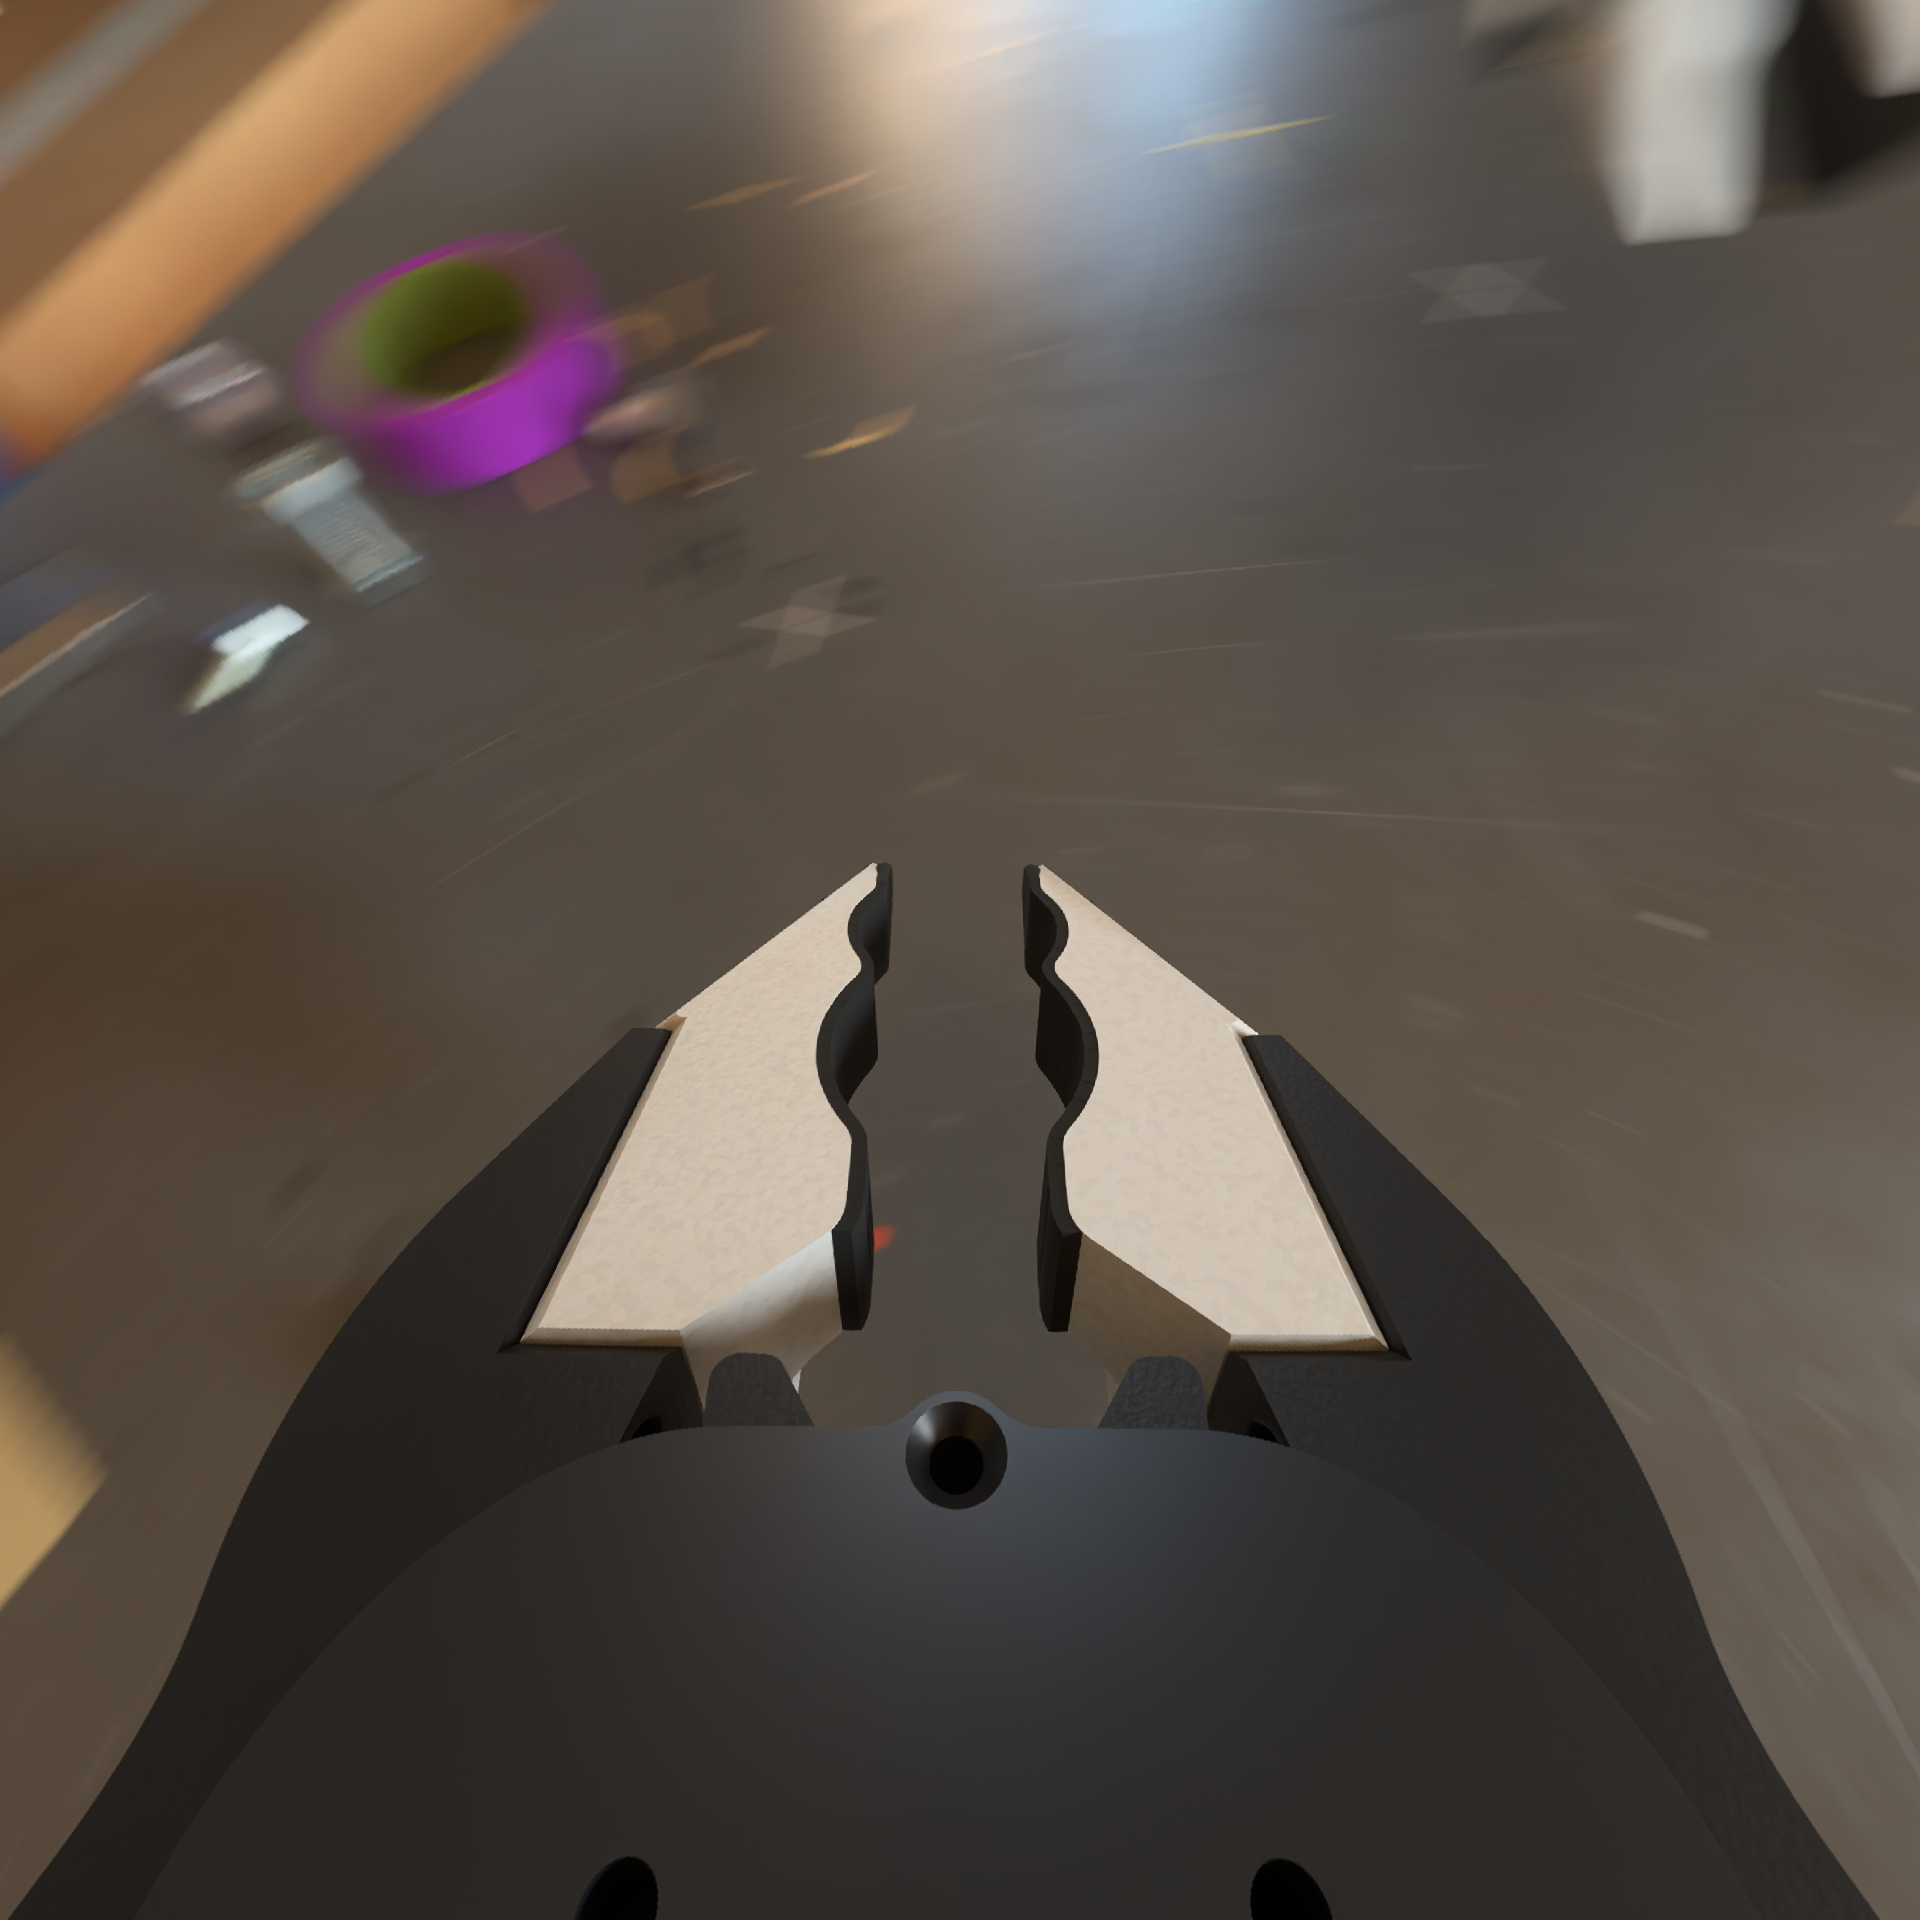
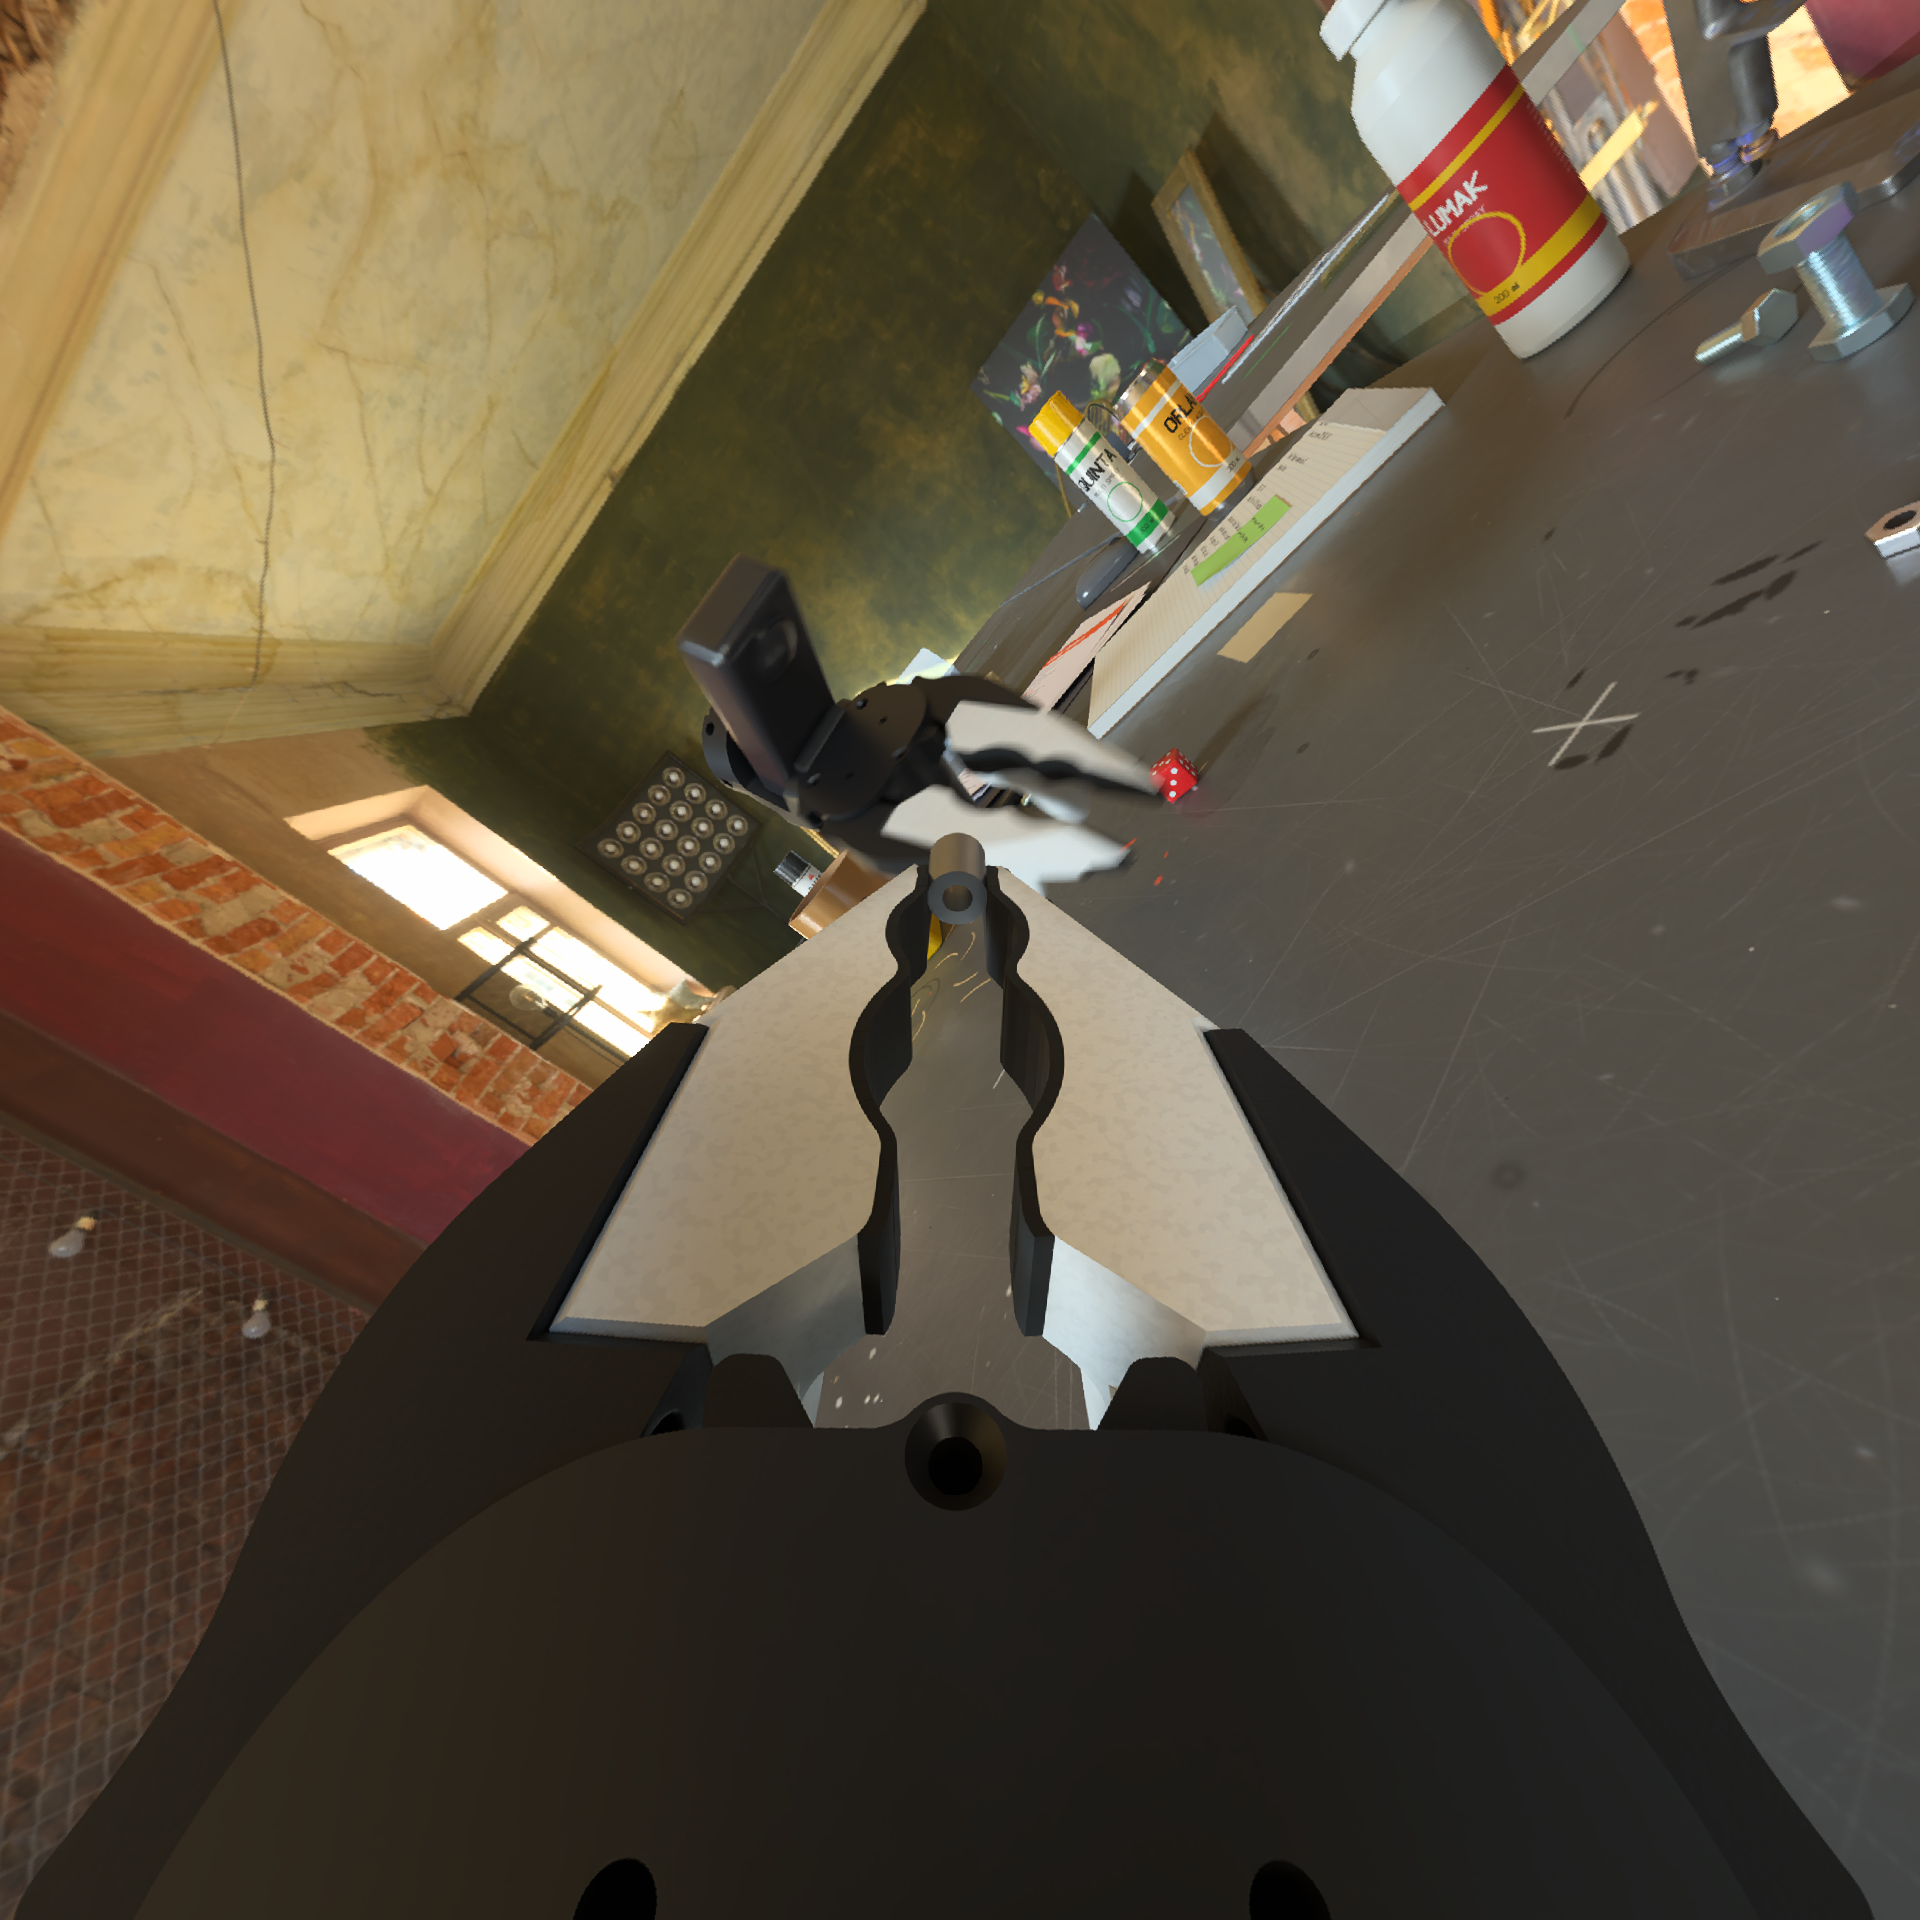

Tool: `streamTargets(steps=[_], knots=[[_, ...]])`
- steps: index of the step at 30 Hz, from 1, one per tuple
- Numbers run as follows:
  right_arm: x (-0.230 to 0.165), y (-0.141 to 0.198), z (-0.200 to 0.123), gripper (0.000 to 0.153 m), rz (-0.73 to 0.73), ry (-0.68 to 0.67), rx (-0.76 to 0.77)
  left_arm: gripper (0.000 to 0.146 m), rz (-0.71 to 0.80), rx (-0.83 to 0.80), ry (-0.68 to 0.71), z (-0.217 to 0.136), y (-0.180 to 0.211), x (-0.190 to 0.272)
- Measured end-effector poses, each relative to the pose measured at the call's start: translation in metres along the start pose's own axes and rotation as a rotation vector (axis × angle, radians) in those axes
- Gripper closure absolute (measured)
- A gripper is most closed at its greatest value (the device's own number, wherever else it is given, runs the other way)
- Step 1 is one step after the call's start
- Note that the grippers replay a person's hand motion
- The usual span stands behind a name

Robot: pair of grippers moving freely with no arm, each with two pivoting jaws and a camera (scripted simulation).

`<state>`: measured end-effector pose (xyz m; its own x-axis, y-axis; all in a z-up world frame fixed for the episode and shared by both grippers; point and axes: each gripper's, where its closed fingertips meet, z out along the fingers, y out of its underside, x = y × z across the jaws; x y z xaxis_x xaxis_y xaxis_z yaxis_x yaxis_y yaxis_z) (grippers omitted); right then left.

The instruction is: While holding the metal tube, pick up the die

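Observation:
My right gripper (image 2: 956, 881) is shut on a short grey metal tube (image 2: 957, 862), pinched at the fingertips with its open end toward the camera. A small red die (image 2: 1175, 775) lies on the dark grey table (image 2: 1558, 1091). In the right wrist view my left gripper (image 2: 1130, 821) hovers low over the table with its blurred fingertips right beside the die. In the left wrist view my left gripper (image 1: 957, 883) has its jaws apart with nothing between them. That view is motion-blurred, with a faint red spot (image 1: 884, 1236) low in the gap.
A purple bowl with a green inside (image 1: 457, 364) sits far left. A white bottle with a red label (image 2: 1486, 187), large bolts (image 2: 1829, 281), a nut (image 2: 1896, 535), two yellow cans (image 2: 1184, 436) and a white pad (image 2: 1247, 540) stand beyond the die.

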<state>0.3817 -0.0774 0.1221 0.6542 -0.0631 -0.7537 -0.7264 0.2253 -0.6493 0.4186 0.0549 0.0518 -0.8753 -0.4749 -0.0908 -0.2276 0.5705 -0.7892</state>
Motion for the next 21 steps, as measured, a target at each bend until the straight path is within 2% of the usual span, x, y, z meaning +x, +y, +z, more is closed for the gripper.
streamTargets(steps=[2, 4, 7, 12, 14, 16, 19, 21], knots=[[0.001, 0.0, 0.0, 0.143, 0.003, 0.001, 0.001, 0.124, 0.15, 0.065, 0.311, -0.004, -0.009, 0.065], [0.002, 0.001, 0.0, 0.143, 0.005, 0.003, 0.0, 0.126, 0.268, 0.029, 0.445, -0.001, -0.001, 0.104], [0.003, 0.002, 0.001, 0.143, 0.008, 0.003, -0.003, 0.13, 0.325, -0.091, 0.447, 0.013, 0.019, 0.117], [0.001, 0.001, 0.0, 0.143, -0.001, -0.001, -0.004, 0.135, 0.327, -0.143, 0.449, 0.018, 0.029, 0.112], [0.0, 0.001, 0.0, 0.143, 0.002, -0.004, -0.002, 0.138, 0.319, -0.158, 0.384, 0.018, 0.029, 0.098], [-0.001, 0.0, 0.0, 0.143, 0.002, -0.007, 0.001, 0.14, 0.267, -0.148, 0.249, 0.016, 0.024, 0.067], [-0.002, 0.0, 0.0, 0.143, -0.002, -0.01, 0.001, 0.14, 0.053, -0.117, -0.152, 0.002, 0.019, -0.018], [-0.001, 0.001, 0.001, 0.143, 0.005, -0.013, -0.003, 0.14, -0.128, -0.139, -0.351, -0.007, 0.031, -0.067]])
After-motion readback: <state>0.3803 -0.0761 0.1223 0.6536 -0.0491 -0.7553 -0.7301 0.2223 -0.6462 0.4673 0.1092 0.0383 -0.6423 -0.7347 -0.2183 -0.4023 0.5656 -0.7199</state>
